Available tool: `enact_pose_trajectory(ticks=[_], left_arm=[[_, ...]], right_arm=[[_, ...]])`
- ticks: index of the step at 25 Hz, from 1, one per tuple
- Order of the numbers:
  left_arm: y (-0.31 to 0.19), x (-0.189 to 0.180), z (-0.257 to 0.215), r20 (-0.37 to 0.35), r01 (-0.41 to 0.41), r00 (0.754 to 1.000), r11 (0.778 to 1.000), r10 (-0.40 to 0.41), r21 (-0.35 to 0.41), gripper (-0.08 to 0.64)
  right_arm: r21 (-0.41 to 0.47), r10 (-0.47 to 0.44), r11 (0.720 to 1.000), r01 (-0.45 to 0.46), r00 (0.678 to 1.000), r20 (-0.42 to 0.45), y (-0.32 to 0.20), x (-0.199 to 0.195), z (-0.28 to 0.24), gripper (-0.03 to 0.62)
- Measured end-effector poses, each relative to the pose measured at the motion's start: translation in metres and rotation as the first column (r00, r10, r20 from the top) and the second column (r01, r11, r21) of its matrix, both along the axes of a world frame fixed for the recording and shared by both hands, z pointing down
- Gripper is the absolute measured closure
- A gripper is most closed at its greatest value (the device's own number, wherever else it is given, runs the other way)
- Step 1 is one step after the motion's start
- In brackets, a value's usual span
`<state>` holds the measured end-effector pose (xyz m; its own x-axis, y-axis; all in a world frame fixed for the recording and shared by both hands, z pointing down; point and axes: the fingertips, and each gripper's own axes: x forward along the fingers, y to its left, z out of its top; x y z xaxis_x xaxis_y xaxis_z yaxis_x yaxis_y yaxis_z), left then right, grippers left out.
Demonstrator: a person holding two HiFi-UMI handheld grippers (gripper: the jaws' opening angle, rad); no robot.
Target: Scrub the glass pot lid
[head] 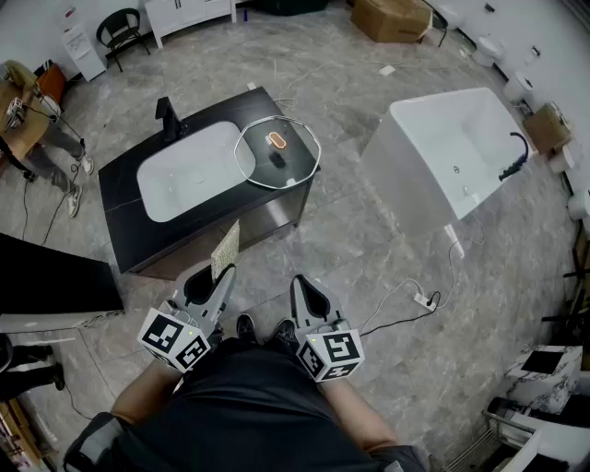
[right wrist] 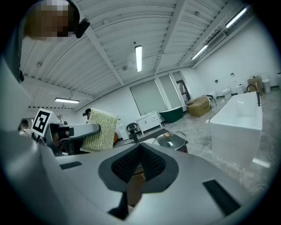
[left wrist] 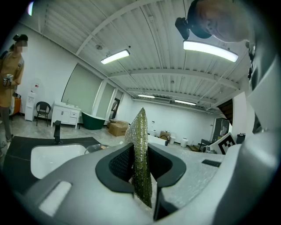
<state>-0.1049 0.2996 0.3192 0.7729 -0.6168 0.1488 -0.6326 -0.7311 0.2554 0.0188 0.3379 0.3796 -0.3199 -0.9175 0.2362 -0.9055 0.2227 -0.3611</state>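
Note:
The glass pot lid [head: 277, 152] lies flat on the right end of a black vanity counter [head: 124, 175], beside its white basin [head: 189, 173]. It also shows far off as the lid [right wrist: 171, 139] in the right gripper view. Both grippers are held low near the person's body, well short of the counter. My left gripper [head: 223, 274] is shut on a glittery green-gold scrub pad [head: 226, 249], which stands upright as the pad [left wrist: 141, 151] between the jaws. My right gripper [head: 300, 282] is shut with nothing in it, its pads [right wrist: 131, 163] meeting.
A black faucet [head: 167, 118] stands behind the basin. A white bathtub [head: 447, 157] sits to the right of the vanity, with a power strip and cable [head: 426, 299] on the marble floor. A person [head: 46, 129] stands at far left. Cardboard boxes [head: 392, 17] lie at the back.

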Motion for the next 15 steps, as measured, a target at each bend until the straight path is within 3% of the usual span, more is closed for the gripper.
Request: enact_pose_trajectory(ticks=[9,15], left_arm=[[0.009,0.021,-0.004,0.006,0.022,1.000,1.000,-0.022,0.009,0.488],[0.012,0.032,-0.004,-0.008,0.057,0.998,0.998,-0.057,0.000,0.488]], right_arm=[[0.016,-0.025,1.000,0.025,1.000,0.007,0.008,0.020,-0.002,0.586],[-0.022,-0.077,0.997,0.077,0.997,0.015,0.010,0.030,0.007,0.584]])
